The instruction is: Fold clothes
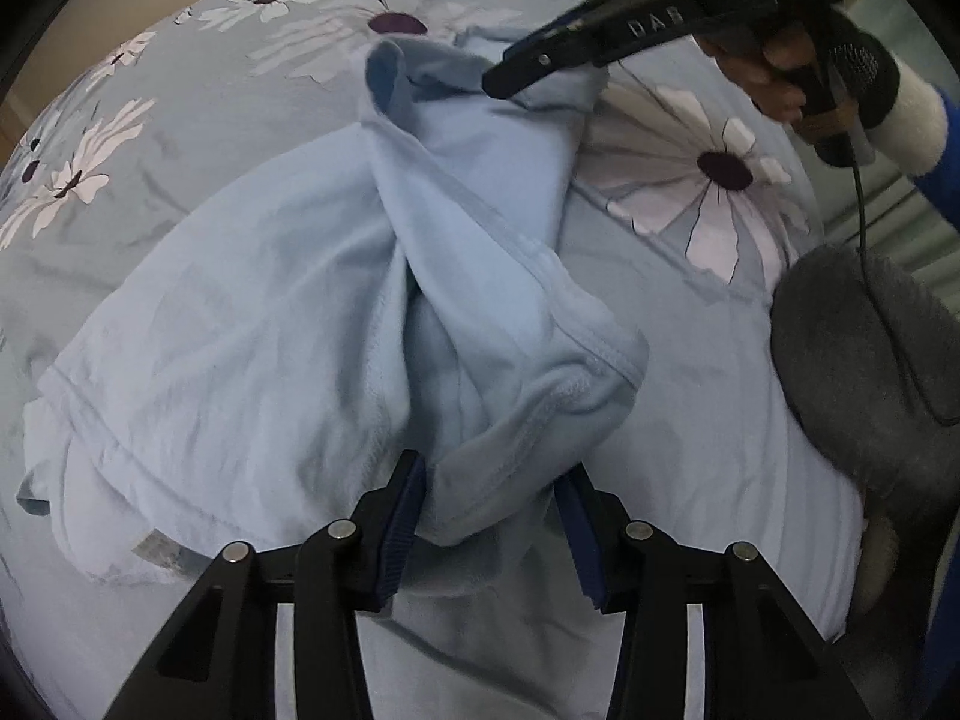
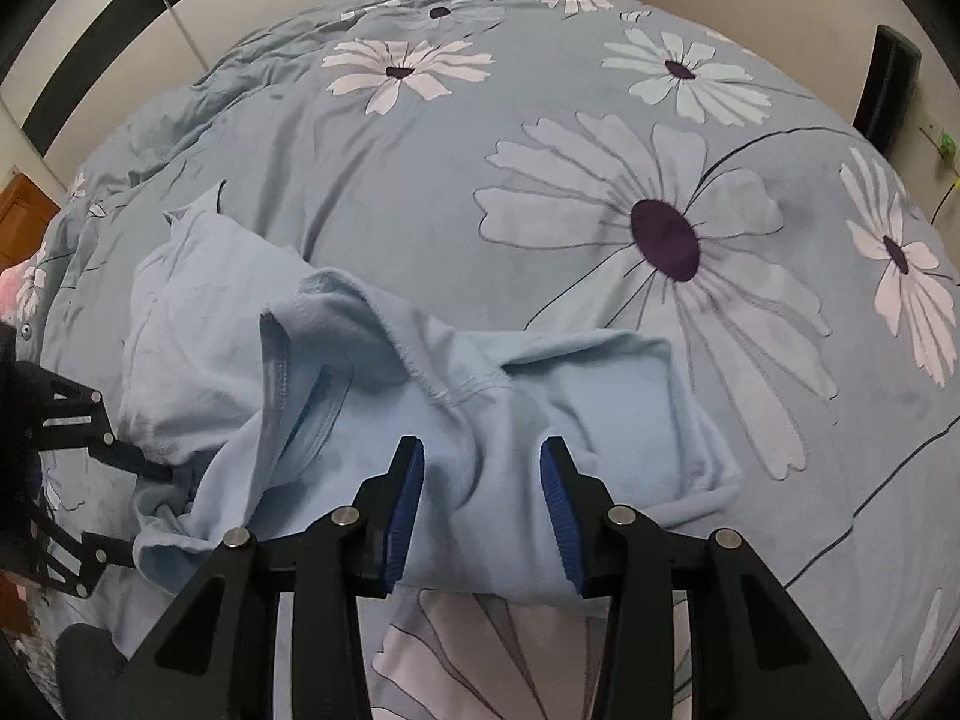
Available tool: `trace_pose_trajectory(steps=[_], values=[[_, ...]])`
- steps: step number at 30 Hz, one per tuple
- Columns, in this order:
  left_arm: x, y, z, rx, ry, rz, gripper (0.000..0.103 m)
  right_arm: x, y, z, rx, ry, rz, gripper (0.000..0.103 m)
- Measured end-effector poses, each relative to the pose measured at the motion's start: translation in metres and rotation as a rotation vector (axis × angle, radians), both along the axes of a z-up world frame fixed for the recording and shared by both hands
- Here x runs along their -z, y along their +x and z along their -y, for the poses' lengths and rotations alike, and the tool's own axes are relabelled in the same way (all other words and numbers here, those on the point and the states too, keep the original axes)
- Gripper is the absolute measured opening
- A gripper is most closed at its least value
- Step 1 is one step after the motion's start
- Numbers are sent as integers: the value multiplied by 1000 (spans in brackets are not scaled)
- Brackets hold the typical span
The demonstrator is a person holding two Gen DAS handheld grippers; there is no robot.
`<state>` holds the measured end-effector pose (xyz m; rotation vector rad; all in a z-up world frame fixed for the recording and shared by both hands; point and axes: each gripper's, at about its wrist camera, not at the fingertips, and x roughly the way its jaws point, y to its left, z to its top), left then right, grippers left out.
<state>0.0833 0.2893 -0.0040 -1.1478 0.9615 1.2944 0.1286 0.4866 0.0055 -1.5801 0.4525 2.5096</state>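
Both grippers, left [image 1: 489, 516] & right [image 2: 483, 498], half-open w/ shirt [image 1: 288, 300] bunched between pads, prob to spread it flat on bed [image 2: 480, 180]

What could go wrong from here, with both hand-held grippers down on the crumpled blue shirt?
1. The light blue shirt is twisted and bunched, so the left hand-held gripper may pinch several layers at its hem fold and lift a tangle.
2. The right hand-held gripper straddles flat cloth; closing there could also catch the floral bedsheet beneath.
3. A cable hangs near the grey cloth and might snag.
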Motion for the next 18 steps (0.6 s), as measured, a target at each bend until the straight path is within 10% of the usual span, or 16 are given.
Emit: trace_pose_trajectory(steps=[4,12,18], values=[[-3,0,6,-71,24,-21,15,1,1,-1,34,3,14,8],[-43,-8,44,-412,193,-70,11,-61,22,-9,130,41,-102,4],[-127,-20,92,-654,378,-179,7,-154,29,2,137,99,-271,3]])
